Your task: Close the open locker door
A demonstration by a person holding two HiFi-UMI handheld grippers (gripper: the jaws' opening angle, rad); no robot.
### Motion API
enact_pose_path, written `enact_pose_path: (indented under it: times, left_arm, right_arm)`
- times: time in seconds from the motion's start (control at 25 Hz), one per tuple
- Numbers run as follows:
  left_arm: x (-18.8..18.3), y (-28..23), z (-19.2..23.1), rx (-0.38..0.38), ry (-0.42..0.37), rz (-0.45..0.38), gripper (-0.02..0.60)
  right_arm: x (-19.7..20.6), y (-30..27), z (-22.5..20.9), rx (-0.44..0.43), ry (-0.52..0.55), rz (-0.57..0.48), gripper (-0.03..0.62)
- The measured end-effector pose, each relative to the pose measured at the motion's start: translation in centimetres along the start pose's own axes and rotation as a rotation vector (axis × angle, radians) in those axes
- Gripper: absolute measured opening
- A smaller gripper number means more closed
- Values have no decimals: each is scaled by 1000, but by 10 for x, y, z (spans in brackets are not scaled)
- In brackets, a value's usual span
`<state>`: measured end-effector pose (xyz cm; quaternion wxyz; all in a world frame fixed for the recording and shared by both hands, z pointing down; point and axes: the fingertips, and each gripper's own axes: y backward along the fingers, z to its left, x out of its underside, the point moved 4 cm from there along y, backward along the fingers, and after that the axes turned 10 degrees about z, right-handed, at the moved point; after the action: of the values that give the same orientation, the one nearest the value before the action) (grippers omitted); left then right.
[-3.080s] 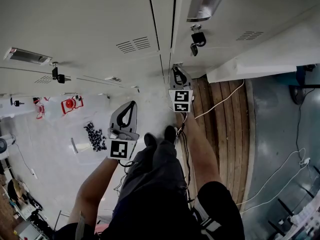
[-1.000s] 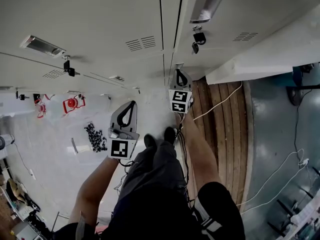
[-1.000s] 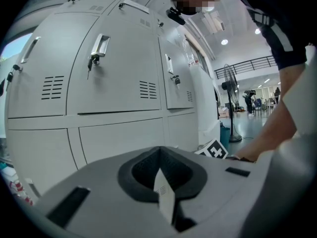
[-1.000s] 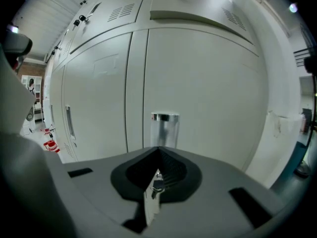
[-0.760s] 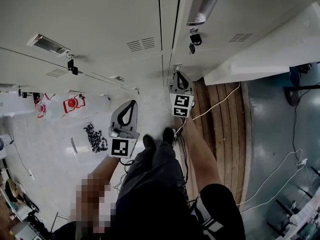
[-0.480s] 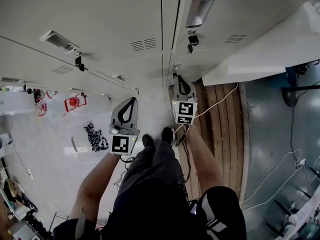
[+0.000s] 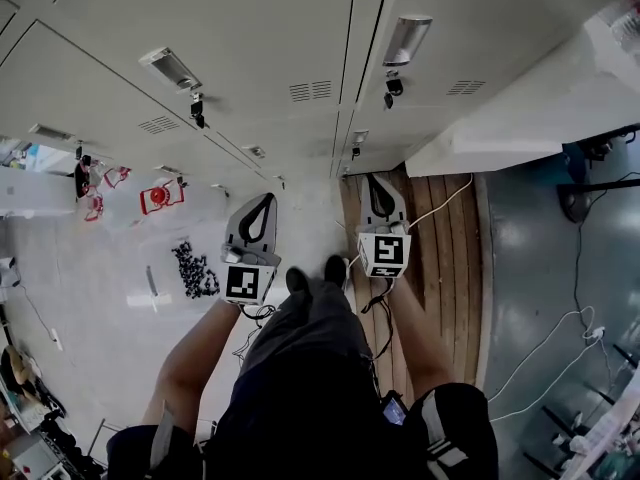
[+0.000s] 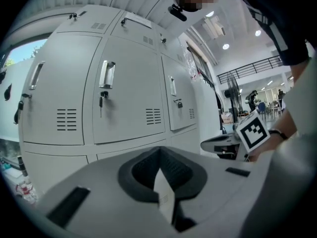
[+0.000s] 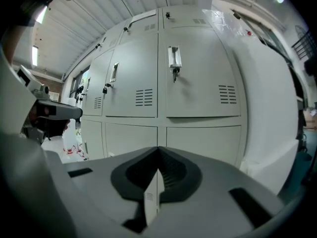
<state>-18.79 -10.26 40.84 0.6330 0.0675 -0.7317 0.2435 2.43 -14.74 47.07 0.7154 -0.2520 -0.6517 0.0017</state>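
Right grey two-jaw gripper point(image 7: 374, 180) drawn back toward frame centre, jaws pressed together, empty. Left grey two-jaw gripper point(image 7: 262, 200) likewise, centre-left. White flat metal open locker door point(image 7: 520, 108): upper right, apart from both.

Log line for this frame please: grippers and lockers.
left gripper: shut, empty | right gripper: shut, empty | both held short of lockers, no contact | white panel juts out at right

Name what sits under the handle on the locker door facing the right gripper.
Just below the handle a key hangs in its lock; lower down are vent slots. The door is shut, so its inside is hidden.
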Motion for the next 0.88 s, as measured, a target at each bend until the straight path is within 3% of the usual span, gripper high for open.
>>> enact_pose_path:
  times: [0.24,0.4,0.72,0.88]
  left_arm:
    - [-18,29,7,-20,12,-22,2]
    - [-17,50,13,-41,-26,-3,2]
    - [-44,94,14,-65,25,-58,2]
    - [-45,112,16,-76,40,-60,2]
  right_arm:
    - [-24,47,18,-32,11,-29,2]
    - [-37,71,33,-49,33,-41,2]
    - [-54,117,49,-75,24,-44,2]
    - [-63,136,53,-69,74,-40,2]
